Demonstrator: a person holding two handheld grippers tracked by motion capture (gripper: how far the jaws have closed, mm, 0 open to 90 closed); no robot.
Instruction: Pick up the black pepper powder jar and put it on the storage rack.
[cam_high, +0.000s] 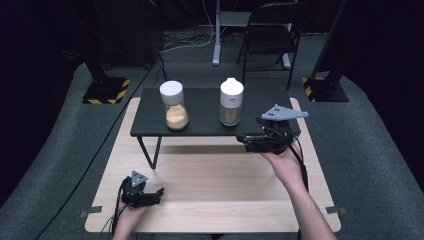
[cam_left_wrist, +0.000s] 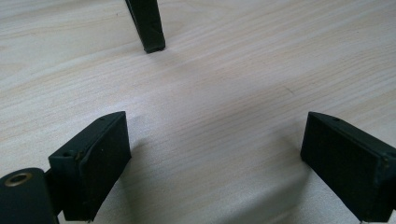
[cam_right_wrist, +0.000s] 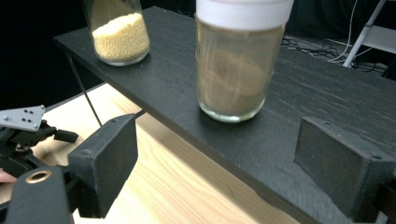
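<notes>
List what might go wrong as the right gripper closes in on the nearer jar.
1. The jar with the white spout lid stands tall on the raised black shelf; a nudge from one jaw of the right gripper could tip it.
2. The shelf's front edge lies between the open jaws, so they may strike it.
3. A toppled jar could knock the grain jar beside it.

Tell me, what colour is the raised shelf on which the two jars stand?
Black, with a wood-grain texture; the shelf shows best in the right gripper view.

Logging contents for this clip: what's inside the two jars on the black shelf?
The left jar is about a third full of pale yellow grains. The right jar holds a finer tan-brown fill nearly up to its white cap, which hides the top.
</notes>
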